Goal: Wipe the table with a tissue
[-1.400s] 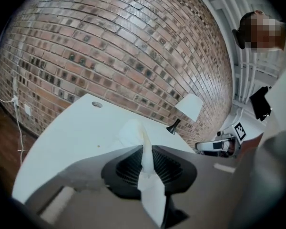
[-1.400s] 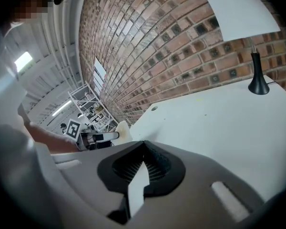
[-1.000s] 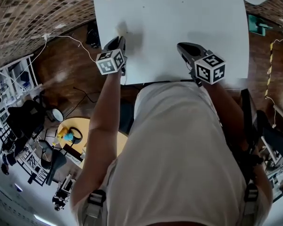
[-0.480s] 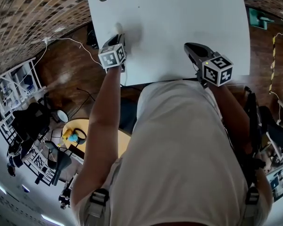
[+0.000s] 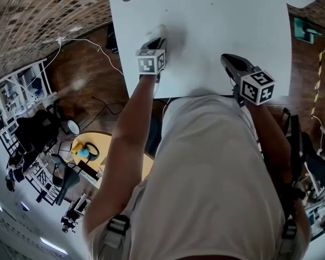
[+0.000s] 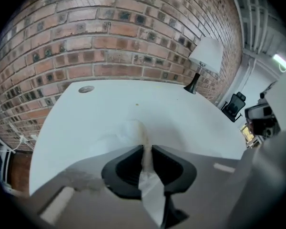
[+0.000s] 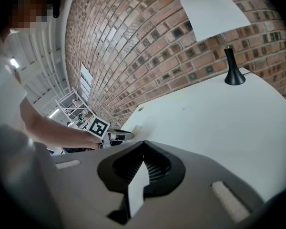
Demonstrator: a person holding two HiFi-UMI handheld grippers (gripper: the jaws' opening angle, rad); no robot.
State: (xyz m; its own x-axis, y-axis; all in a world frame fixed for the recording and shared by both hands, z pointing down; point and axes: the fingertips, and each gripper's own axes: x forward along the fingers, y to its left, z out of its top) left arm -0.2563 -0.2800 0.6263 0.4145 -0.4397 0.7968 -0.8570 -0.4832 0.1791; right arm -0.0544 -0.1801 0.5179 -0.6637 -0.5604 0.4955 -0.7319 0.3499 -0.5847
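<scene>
The tissue is being pinched between the closed jaws of the left gripper and pressed onto the white table, its crumpled bulk at 12 o'clock from the jaw tips. At 3 o'clock, the right gripper is being held over the table's near edge, jaws together on nothing.

White table bears a tissue and a lamp.

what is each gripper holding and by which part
The left gripper is shut on the tissue, pinching a bunched fold at its near end; the rest lies on the table. The right gripper has its jaws together and holds nothing.
</scene>
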